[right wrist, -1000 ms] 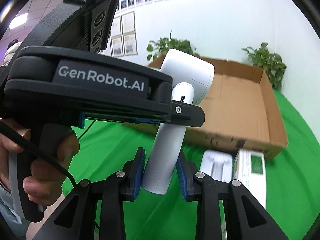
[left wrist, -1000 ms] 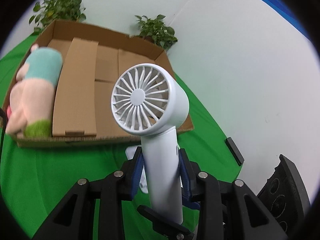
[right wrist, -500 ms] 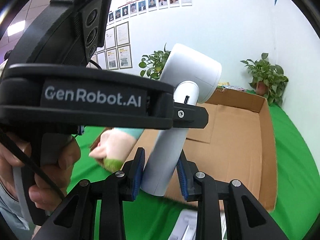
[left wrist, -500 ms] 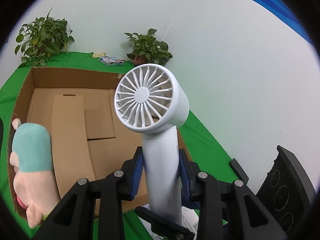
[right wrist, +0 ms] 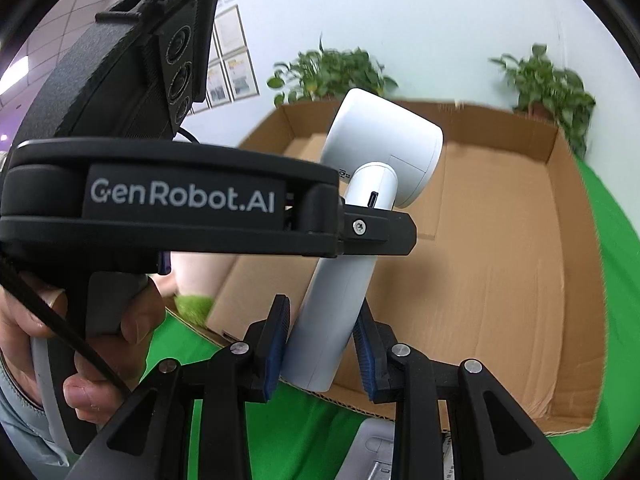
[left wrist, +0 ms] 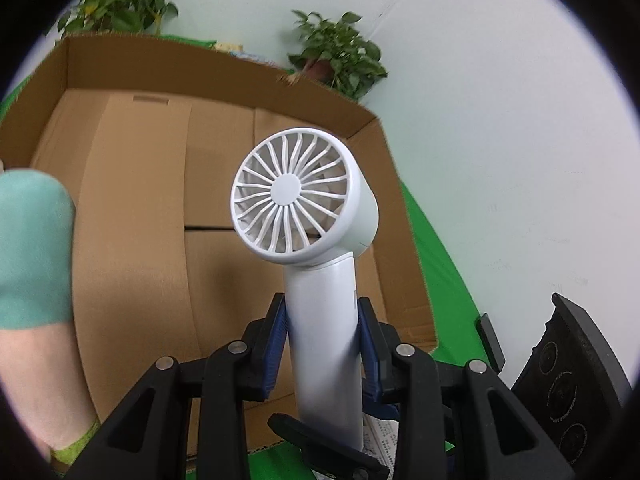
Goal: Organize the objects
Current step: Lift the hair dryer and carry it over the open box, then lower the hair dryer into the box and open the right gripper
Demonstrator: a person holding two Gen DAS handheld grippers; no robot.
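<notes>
Green cloth covers the work surface, with a pale wall behind it. From the left wrist view, the left gripper is clenched on the handle of a white handheld fan; its blue pads press the handle from both sides. The fan's round grille faces the camera and stands at about 12 o'clock from the jaws, slightly tilted. From the right wrist view, the right gripper holds the same fan lower on the handle, near its butt end, while the left gripper's black body, lettered "GenRobot.AI", crosses in from 9 o'clock and clamps the handle higher up. A person's hand wraps that gripper's grip at 8 o'clock. Both tools thus grasp the one fan, which hangs in the air over the near edge of an open cardboard box.

Outward from the fan, the box floor spreads from 9 to 1 o'clock in the left view, flaps lying flat inside. A plush toy, teal over pink with a green band, lies at 9 o'clock in the box. Two potted plants stand beyond the far wall of the box at 11 and 12 o'clock. White packaging, partly hidden, lies on the cloth at 6 o'clock in the right view. Framed papers hang on the wall at 11 o'clock.
</notes>
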